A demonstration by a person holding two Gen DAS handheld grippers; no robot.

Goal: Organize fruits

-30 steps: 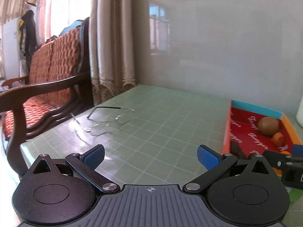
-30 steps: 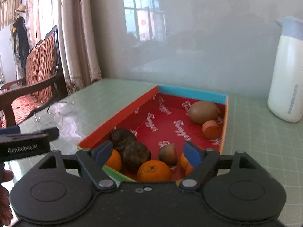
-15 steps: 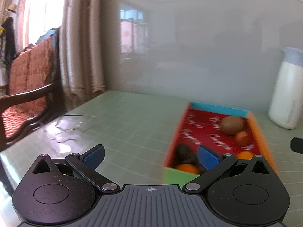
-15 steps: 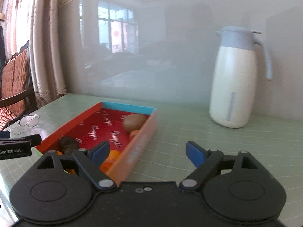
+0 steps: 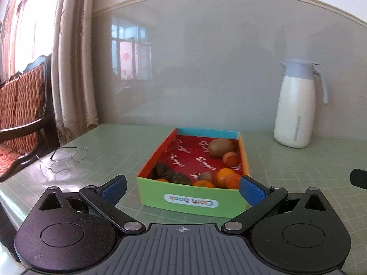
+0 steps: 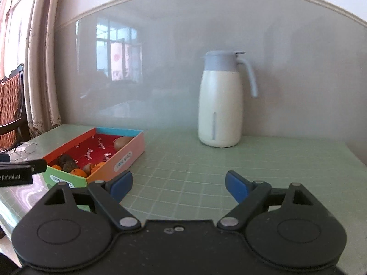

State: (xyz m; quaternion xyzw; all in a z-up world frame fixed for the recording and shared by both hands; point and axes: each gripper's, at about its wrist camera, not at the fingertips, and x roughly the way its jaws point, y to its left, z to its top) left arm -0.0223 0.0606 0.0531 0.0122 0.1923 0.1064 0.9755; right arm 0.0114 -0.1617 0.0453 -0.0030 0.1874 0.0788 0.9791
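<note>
Left wrist view: left gripper (image 5: 182,189), fingers wide and empty, is facing the fruit box (image 5: 191,200) lengthwise, nearer than the right gripper (image 6: 179,184), equally wide.

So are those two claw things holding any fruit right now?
No. The left gripper and right gripper are both open and empty; the fruit sits in the box.

Pale green grid-lined bench (image 5: 114,151). Box (image 5: 190,202): lime-green end, orange side, blue far wall, red script-printed lining. White jug (image 6: 219,105), grey-blue lid. Blue-padded black claws.
</note>
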